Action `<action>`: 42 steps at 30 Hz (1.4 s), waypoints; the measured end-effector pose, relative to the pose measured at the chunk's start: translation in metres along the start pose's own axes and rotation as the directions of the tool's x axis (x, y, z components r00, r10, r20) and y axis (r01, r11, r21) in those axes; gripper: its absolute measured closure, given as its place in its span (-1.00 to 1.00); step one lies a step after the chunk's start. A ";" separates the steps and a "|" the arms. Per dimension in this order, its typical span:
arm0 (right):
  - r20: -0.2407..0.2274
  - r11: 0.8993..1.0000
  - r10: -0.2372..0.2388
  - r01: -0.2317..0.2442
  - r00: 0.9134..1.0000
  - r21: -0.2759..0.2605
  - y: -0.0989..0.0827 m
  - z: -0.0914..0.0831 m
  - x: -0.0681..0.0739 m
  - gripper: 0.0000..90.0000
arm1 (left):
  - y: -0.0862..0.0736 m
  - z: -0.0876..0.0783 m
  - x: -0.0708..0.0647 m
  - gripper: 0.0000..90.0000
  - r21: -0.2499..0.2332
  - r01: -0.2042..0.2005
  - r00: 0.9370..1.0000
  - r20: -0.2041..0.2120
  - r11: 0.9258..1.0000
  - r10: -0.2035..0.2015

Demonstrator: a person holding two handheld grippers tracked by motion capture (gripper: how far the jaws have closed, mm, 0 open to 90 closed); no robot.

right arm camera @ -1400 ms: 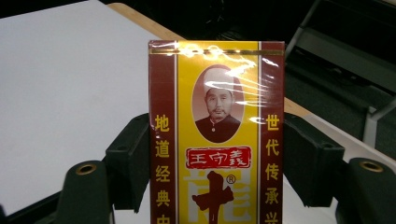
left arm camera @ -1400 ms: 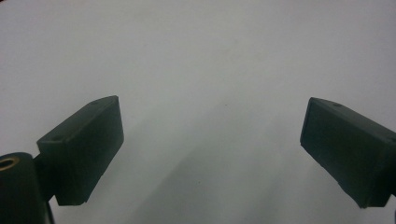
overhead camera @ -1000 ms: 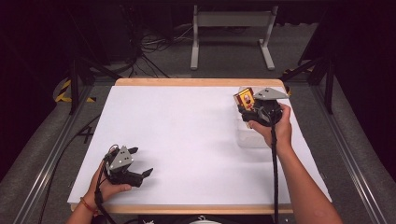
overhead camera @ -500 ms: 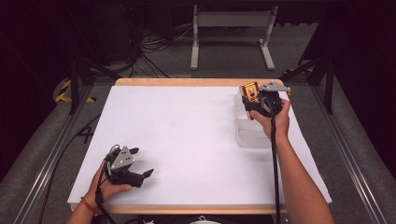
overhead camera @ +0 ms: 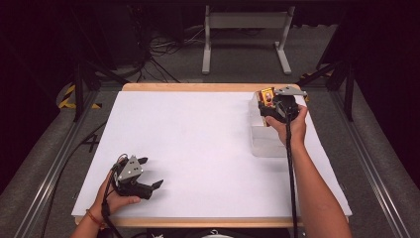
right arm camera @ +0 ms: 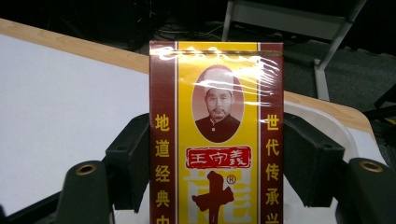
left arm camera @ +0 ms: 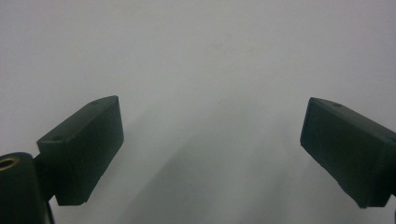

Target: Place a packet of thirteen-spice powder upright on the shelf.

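White covers the table (overhead camera: 198, 148), with a wooden edge showing along its far and near sides. At the far right corner the right gripper (overhead camera: 270, 101) is held above a clear bin (overhead camera: 265, 141) that sits near the table's right edge. Its jaws are closed on a red and yellow box (overhead camera: 267, 96), one on each side of it. In the right gripper view the box (right arm camera: 216, 135) stands upright between the jaws, wrapped in shiny film, its yellow front carrying a small oval portrait, a red label and columns of yellow Chinese characters on the red side bands. Behind the box in that view a curved white rim, likely the bin (right arm camera: 336, 126), shows against the table's far edge. The right hand (overhead camera: 292, 126) grips the tool from behind, its cable (overhead camera: 291, 178) trailing back along the forearm. At the near left corner the left gripper (overhead camera: 151, 173) lies low on the table in the left hand (overhead camera: 116, 196), pointing right. Its jaws stand wide apart with nothing between them, and in the left gripper view they (left arm camera: 212, 149) frame bare white surface.
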State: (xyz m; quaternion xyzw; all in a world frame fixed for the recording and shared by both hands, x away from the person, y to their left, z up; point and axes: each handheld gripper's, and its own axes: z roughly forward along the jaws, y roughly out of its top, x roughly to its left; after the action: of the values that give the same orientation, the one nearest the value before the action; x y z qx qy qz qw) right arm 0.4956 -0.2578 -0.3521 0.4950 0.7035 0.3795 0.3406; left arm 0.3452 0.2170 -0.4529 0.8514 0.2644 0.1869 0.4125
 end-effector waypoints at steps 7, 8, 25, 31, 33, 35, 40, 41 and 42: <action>0.020 1.000 -0.003 0.003 1.000 -0.011 0.001 0.000 0.002 -0.27 | 0.000 0.000 0.001 -0.85 0.001 -0.004 1.000 0.004 1.000 0.004; 0.019 1.000 0.004 -0.003 1.000 -0.016 0.001 0.000 0.001 -0.27 | 0.000 0.000 0.001 -0.85 0.000 -0.002 1.000 0.004 1.000 0.002; 0.016 0.999 -0.011 0.011 1.000 0.050 0.000 -0.002 0.001 -0.28 | 0.000 0.000 0.001 -0.85 -0.001 -0.004 1.000 0.001 1.000 0.004; 0.005 0.996 -0.004 0.004 1.000 0.088 0.003 -0.014 -0.003 -0.29 | 0.000 -0.001 0.000 -0.85 -0.002 -0.007 1.000 0.004 1.000 0.007; 0.004 0.995 -0.001 0.001 1.000 0.098 0.004 -0.018 -0.007 -0.29 | 0.000 0.000 0.000 -0.85 0.003 -0.007 1.000 0.008 1.000 0.007; -0.006 0.995 0.006 -0.005 1.000 0.104 0.004 -0.019 -0.009 -0.28 | 0.000 0.000 0.000 -0.85 0.005 -0.009 1.000 0.008 1.000 0.009; 0.000 0.996 -0.004 0.004 1.000 0.090 0.005 -0.020 -0.011 -0.27 | 0.000 0.001 0.000 -0.85 0.009 -0.013 1.000 0.010 1.000 0.013; 0.001 0.997 0.012 -0.012 1.000 0.072 0.004 -0.019 -0.011 -0.26 | 0.000 0.001 0.000 -0.85 0.008 -0.013 1.000 0.008 1.000 0.013; 0.001 0.997 0.012 -0.012 1.000 0.072 0.004 -0.019 -0.011 -0.26 | 0.000 0.001 0.000 -0.85 0.008 -0.013 1.000 0.008 1.000 0.013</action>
State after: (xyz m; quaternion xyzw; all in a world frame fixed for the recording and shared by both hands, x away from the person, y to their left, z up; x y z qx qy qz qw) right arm 0.4845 -0.2713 -0.3386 0.5112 0.7137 0.3556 0.3206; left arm 0.3455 0.2161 -0.4530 0.8555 0.2580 0.1853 0.4089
